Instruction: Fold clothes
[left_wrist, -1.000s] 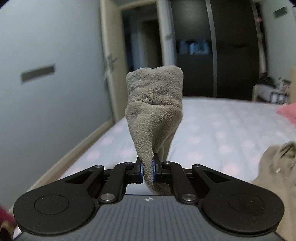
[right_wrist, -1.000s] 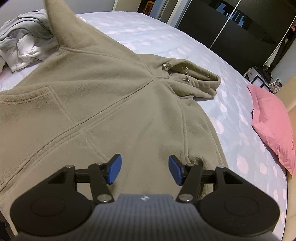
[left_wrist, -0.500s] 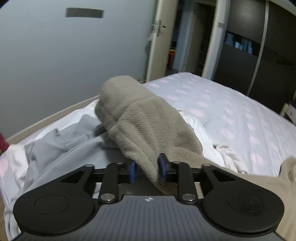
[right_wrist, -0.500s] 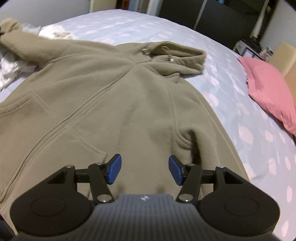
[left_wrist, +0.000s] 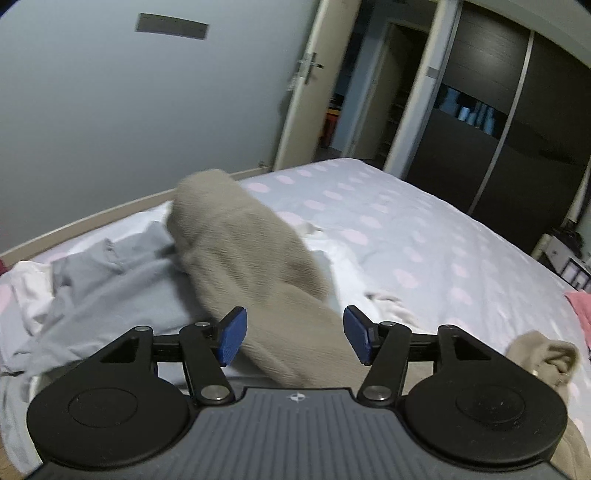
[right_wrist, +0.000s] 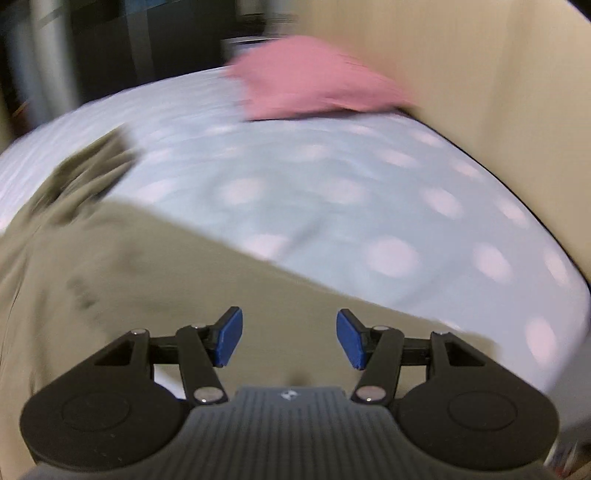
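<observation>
Bed (left_wrist: 406, 229): olive hoodie (right_wrist: 110, 280) spread flat, sleeve (left_wrist: 240, 251) now dropped over grey clothes (left_wrist: 110, 280). Left gripper (left_wrist: 294, 336) jaws newly spread, released. Right gripper (right_wrist: 288, 338) spread, swinging, probably toward other sleeve; blurred.

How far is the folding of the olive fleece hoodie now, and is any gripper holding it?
Done: the hoodie's sleeve lies stretched out over the heap of pale clothes on the bed. In hand: nothing; the left gripper is open with the sleeve between its fingers, and the right gripper is open above the hoodie's body. Left: no fold shows yet, though the right view is blurred.
</observation>
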